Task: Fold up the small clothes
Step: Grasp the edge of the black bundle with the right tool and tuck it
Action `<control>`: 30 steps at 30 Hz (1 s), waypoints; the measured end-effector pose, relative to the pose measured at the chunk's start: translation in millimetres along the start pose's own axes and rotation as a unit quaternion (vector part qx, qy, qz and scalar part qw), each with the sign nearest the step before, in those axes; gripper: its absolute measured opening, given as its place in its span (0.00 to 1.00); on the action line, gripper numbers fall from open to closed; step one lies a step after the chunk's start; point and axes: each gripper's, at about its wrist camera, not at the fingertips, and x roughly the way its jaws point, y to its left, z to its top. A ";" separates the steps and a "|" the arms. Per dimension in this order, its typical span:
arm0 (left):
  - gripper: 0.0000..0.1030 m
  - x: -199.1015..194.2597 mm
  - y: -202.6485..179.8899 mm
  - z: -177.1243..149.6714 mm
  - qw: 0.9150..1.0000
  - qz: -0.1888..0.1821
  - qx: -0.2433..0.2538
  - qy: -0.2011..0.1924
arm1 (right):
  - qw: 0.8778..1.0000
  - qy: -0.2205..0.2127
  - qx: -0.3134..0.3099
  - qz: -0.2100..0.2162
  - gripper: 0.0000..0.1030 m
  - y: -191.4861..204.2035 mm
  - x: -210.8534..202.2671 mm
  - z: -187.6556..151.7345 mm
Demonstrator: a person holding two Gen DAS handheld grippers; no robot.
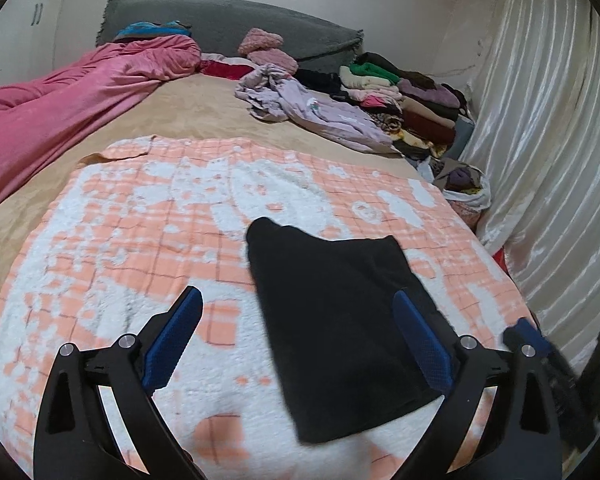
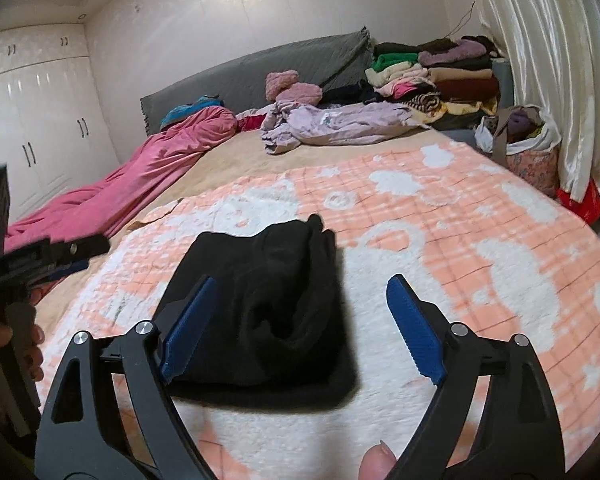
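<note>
1. Blue-padded left tongs (image 1: 296, 332) are seen spread wide, nothing gripped; the right tongs (image 2: 300, 320) gape wide too, empty.
2. Between them the black garment (image 1: 340, 320) is laid folded on the peach-and-white blanket (image 1: 140, 220) covering the bed.
3. A release appears complete, so both tongs should be drawn clear without snagging an edge.
4. The rumpled upper layer, seen from the right wrist, would be best pressed flat before stacking.

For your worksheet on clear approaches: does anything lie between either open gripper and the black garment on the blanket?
Nothing visible does. The black garment lies flat on the checked blanket, directly ahead of the left gripper and right gripper, both open.
</note>
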 end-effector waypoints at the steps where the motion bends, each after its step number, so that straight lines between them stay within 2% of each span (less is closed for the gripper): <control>1: 0.93 -0.9 2.4 -2.7 1.000 0.002 -0.001 -0.002 | 1.000 0.003 0.002 0.000 0.78 -4.2 -0.4 1.5; 6: 0.91 5.1 19.1 -17.9 1.000 -0.004 -0.011 0.011 | 1.000 0.014 0.000 0.011 0.78 -12.4 2.7 10.8; 7: 0.87 7.6 18.8 -20.5 1.000 -0.006 -0.012 0.016 | 1.000 0.017 -0.002 0.015 0.77 -11.2 5.2 13.9; 13: 0.78 28.9 11.8 -31.9 0.999 -0.031 -0.011 0.042 | 0.995 0.047 0.002 0.089 0.57 -2.0 34.6 36.7; 16: 0.78 40.8 4.0 -36.3 0.998 -0.037 -0.007 0.052 | 0.991 0.082 -0.003 0.106 0.46 1.4 62.7 41.4; 19: 0.78 59.9 -7.4 -45.0 0.996 -0.035 0.006 0.077 | 0.986 0.125 -0.007 0.106 0.37 0.0 94.7 39.6; 22: 0.78 70.7 -14.3 -55.7 0.995 -0.039 0.014 0.090 | 0.982 0.163 -0.005 0.096 0.36 -4.3 124.4 28.6; 25: 0.78 76.8 -17.5 -64.4 0.994 -0.046 0.017 0.096 | 0.977 0.184 0.007 0.110 0.35 -7.9 138.2 18.2; 30: 0.79 78.5 -19.0 -66.2 0.994 -0.046 0.022 0.094 | 0.974 0.190 0.021 0.122 0.35 -10.1 148.7 11.6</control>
